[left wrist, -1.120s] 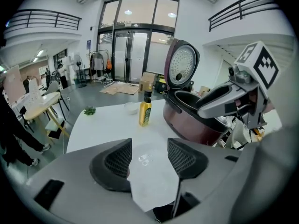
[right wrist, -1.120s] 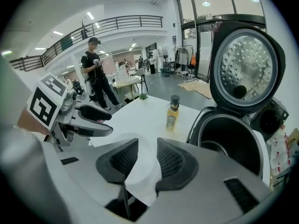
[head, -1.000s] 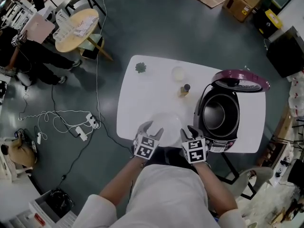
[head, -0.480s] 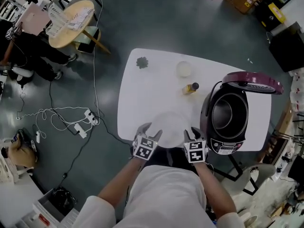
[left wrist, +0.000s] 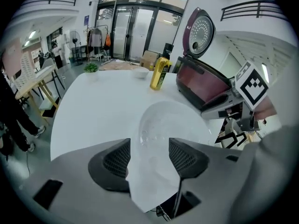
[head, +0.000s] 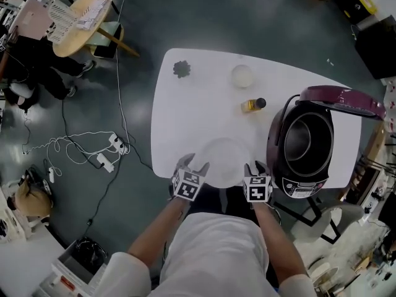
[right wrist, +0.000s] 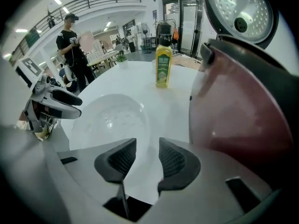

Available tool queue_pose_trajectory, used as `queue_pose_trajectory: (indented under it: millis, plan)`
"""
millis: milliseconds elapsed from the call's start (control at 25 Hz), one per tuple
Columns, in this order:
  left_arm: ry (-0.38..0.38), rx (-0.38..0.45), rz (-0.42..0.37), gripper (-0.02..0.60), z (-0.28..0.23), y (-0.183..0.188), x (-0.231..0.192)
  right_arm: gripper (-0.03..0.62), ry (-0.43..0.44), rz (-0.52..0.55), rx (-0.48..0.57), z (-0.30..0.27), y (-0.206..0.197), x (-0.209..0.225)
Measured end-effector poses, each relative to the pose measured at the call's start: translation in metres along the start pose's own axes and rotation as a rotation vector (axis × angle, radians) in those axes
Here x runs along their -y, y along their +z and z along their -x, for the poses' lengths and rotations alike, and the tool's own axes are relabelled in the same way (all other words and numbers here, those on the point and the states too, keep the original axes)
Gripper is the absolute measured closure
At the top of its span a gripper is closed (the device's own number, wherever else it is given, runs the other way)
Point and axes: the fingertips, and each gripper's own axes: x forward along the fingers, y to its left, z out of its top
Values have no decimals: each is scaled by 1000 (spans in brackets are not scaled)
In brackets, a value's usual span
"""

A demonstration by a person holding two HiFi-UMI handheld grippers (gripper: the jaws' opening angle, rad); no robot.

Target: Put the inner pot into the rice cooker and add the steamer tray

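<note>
White steamer tray (head: pixel 224 161) — faint against white table (head: pixel 198 104); rim indistinct.

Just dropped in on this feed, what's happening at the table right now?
A person holds a gripper in each hand at the near edge of the white table. The left gripper and right gripper flank the translucent steamer tray, which sits on the table. Their fingers have just been opening and stand apart, with nothing gripped between them. The rice cooker stands to the right with its lid up, and a shiny inner pot seems to be inside.
</note>
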Motion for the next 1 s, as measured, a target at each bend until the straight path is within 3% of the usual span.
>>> queue_pose_trajectory:
  millis: [360, 520, 640, 760, 1000]
  plan:
    - [-58, -97, 35, 316, -27, -28, -1, 419, 35, -38, -80, -30, -20, -7]
    - [-56, -124, 11, 362, -35, -33, 0, 427, 50, -24, -108, -39, -24, -11]
    - [-52, -145, -35, 399, -40, -37, 6, 468, 41, -20, -119, -42, -27, -12]
    - [-29, -159, -56, 431, -38, -35, 4, 516, 42, -61, -109, -36, -23, -11]
    - [-19, -125, -67, 442, -21, -17, 2, 520, 38, -55, -50, -12, 0, -12]
